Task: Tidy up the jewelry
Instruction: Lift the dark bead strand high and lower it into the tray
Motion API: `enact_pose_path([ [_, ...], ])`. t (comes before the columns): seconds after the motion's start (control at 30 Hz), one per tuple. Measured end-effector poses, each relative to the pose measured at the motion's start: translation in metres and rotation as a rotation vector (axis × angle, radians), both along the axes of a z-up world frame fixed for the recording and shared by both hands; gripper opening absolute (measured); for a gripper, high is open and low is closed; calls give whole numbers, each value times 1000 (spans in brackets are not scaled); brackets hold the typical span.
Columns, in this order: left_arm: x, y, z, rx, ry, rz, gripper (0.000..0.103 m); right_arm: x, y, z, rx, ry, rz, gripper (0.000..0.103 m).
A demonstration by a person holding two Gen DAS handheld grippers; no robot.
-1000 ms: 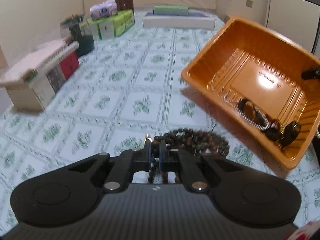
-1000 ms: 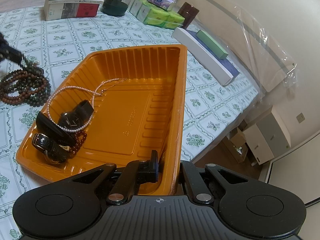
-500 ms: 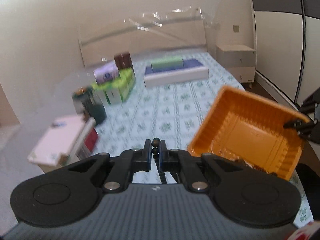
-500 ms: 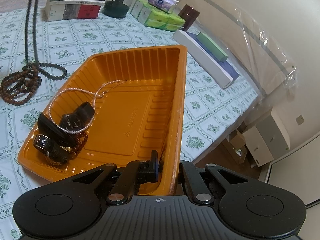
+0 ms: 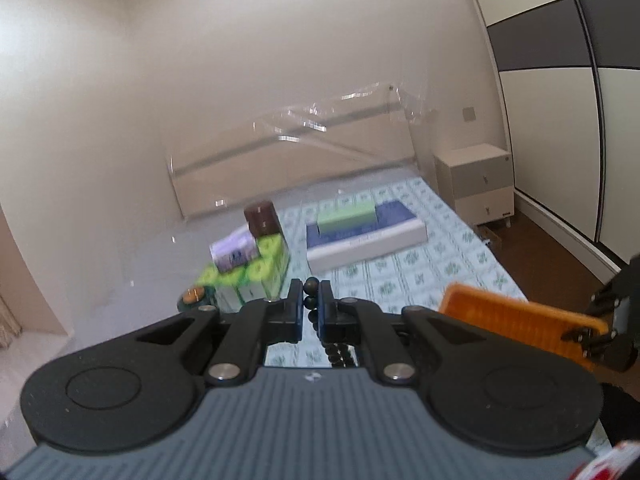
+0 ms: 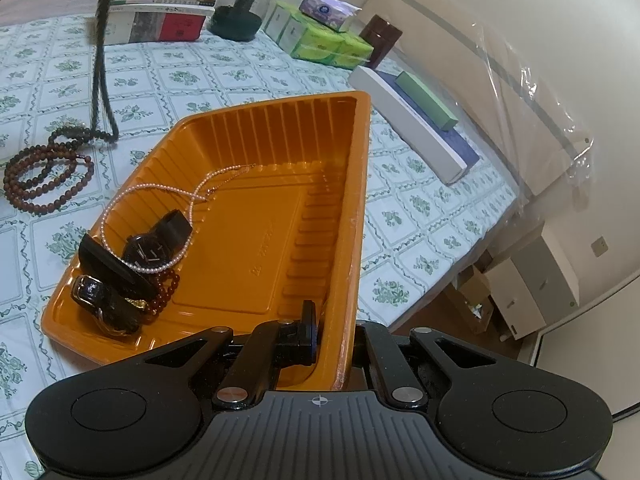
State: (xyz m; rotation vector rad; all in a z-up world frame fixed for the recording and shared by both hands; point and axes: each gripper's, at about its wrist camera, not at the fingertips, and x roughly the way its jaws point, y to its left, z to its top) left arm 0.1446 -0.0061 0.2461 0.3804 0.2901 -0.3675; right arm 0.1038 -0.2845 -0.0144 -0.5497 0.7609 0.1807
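A: Where the bed is covered by a patterned sheet, an orange tray is tilted, its rim pinched by the closed right gripper.

B: Contents: pearl chain, black watch.

A: Beads are clamped by the closed left gripper; part hangs, the rest is coiled beside the tray.

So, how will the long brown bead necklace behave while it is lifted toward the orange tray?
Probably floppy: the bead necklace hangs in a straight strand from the left gripper, its lower loops heaped on the bedsheet. It may swing and snag on the orange tray rim. The round beads look smooth, so could slip.
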Motion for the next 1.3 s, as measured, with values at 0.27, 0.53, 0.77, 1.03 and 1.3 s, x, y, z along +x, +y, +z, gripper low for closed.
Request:
enact_pose_path([
  [0.27,8,-21,36,31,-55,-33,6,0,0,0,-3,0,2,4],
  [0.53,11,-37,74,11,-126,-60,6,1,0,1,-2,0,2,4],
  [0.77,10,-59,97,-23,-163,-106,6,1,0,1,-1,0,2,4],
  [1.03,13,-94,81,7,-126,-163,6,0,0,1,0,1,2,4],
  [1.3,21,-118,59,31,-76,-207,6,1,-1,1,-2,1,6,4],
])
